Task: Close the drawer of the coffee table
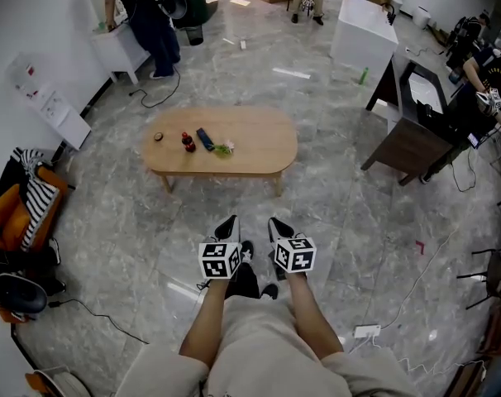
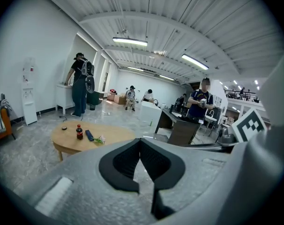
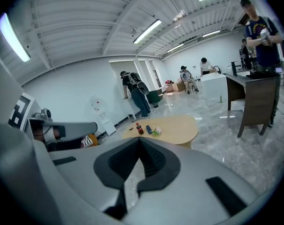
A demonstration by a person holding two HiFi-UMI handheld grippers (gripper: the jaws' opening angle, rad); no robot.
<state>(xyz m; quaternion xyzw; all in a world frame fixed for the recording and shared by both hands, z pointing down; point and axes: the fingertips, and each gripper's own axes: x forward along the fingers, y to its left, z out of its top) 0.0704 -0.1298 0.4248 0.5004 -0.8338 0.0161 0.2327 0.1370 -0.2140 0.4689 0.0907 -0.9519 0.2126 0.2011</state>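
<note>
The counter, a low oval wooden one, stands in the middle of the floor straight ahead of us, well apart from both claws; we cannot make out its drawer in any view.

Nearest to us, we hold the left claw and the right claw side by side above our legs, both pointing toward the counter. In each gripper view the jaws are clenched, tips meeting with nothing between them. Each marker cube shows black-and-white squares, no letters.

Between the claws and the counter's near edge lies a bare stretch of grey marbled floor, open on both sides. A power strip with its cable sits low on the right.

On the counter's left half stand a dark bottle with a red cap and red label, too small to read, a dark blue flat object just beside it, and a green-and-white scrap. The right half is bare wood.

Farther right stands a dark desk, well apart from the counter. At the far left a person stands.
</note>
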